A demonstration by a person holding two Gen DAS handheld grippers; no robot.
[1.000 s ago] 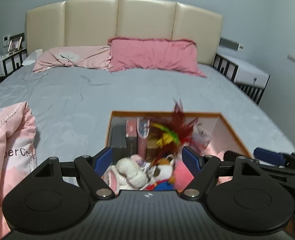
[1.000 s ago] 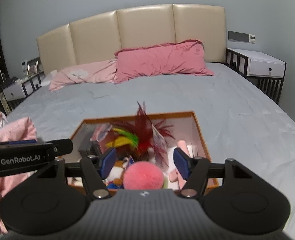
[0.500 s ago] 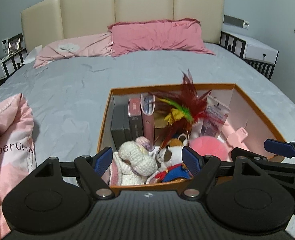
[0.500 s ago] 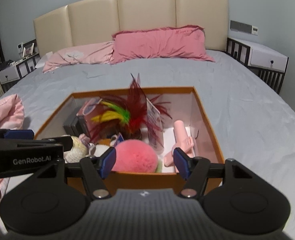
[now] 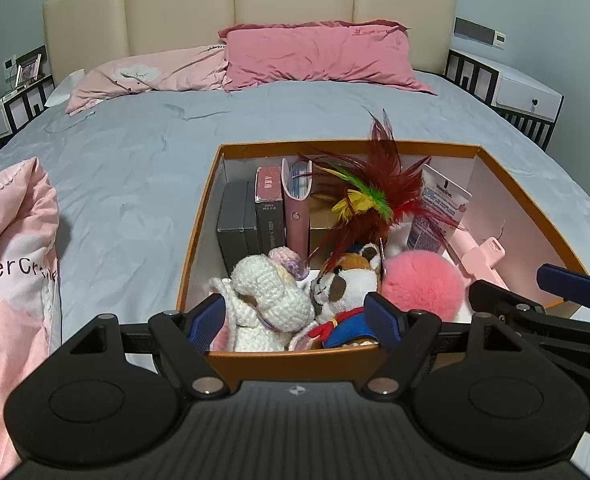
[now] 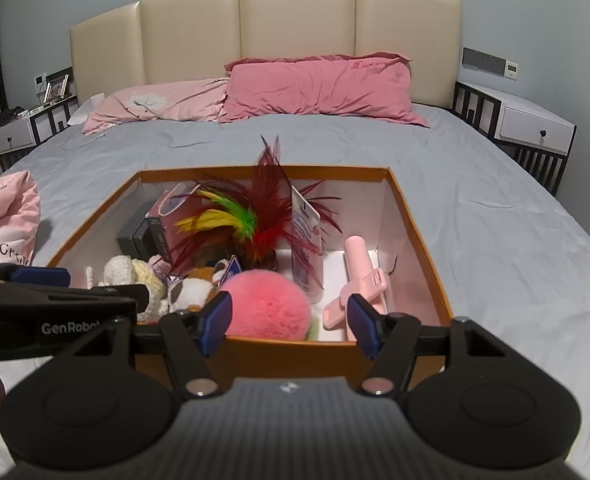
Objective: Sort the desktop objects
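Note:
An orange box (image 5: 519,184) (image 6: 423,240) sits on the grey bed. It holds upright books (image 5: 269,208), a feather shuttlecock (image 5: 371,196) (image 6: 255,216), a Vaseline tube (image 5: 435,208) (image 6: 305,236), a pink fluffy ball (image 5: 423,284) (image 6: 269,306), a white crochet toy (image 5: 267,296) (image 6: 129,272), a plush bear (image 5: 347,284) and a pink handled gadget (image 5: 483,254) (image 6: 361,276). My left gripper (image 5: 295,322) is open and empty over the box's near edge. My right gripper (image 6: 289,322) is open and empty, just before the ball.
A pink folded blanket (image 5: 11,264) lies at the left on the bed. Two pink pillows (image 5: 319,56) rest against the beige headboard. Nightstands (image 6: 535,124) stand on both sides. The grey sheet (image 5: 135,152) stretches beyond the box.
Both grippers have pulled back and risen from the box, so more of its inside shows. Both stay open and empty. The objects in the box have not moved.

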